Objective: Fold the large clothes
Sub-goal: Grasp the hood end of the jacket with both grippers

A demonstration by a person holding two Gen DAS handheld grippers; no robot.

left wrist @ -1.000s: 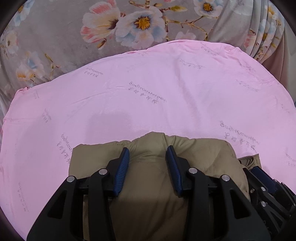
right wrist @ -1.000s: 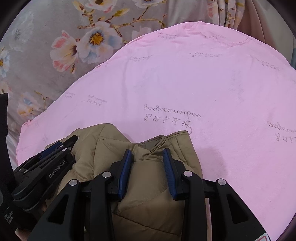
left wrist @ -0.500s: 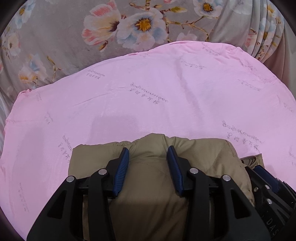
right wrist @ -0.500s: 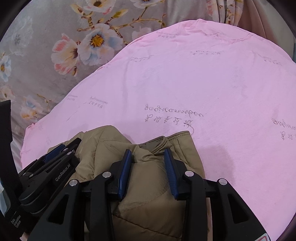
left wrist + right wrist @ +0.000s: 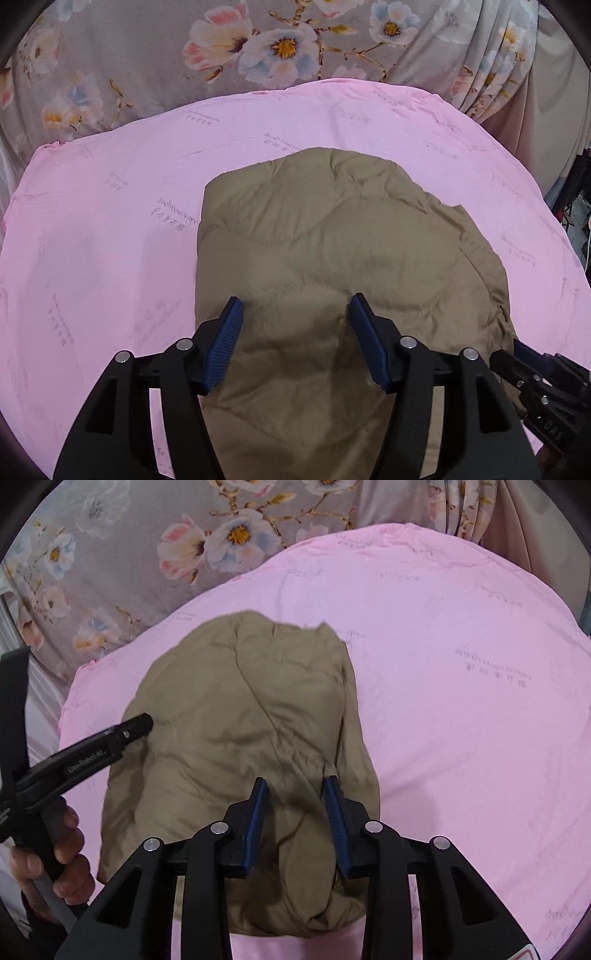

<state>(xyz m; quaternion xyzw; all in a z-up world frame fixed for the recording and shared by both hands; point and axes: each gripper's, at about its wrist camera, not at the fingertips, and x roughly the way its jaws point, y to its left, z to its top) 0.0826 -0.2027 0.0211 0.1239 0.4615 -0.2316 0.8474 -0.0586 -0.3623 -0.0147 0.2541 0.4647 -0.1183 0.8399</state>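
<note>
1. Lying folded into a compact bundle, the padded khaki quilted jacket [image 5: 332, 266] rests on the pink printed sheet [image 5: 92, 258], in front of the grey floral cloth [image 5: 147, 55] that hangs behind it.
2. The left gripper [image 5: 295, 314] hovers over the near part of the bundle with its jaws opening; its blue ribbed pads [image 5: 223, 343] stand clear of the fabric on both sides, so it grips nothing.
3. The right gripper [image 5: 297, 801] sits above the bundle's right-hand edge with its jaws closing. A ridge of khaki fabric shows between the pads, but they do not appear to press on it.
4. In the right wrist view, the person's hand [image 5: 55, 860] holds the left gripper's handle beside the jacket.
5. Judged from the layout, a fold looks just laid down and released, so the task seems well advanced.
6. The next move probably calls for either smoothing the puffy bundle flat or taking one edge for a last fold. Because the padding springs back, any grip would need a thick pinch of layers, taken evenly by both grippers.
</note>
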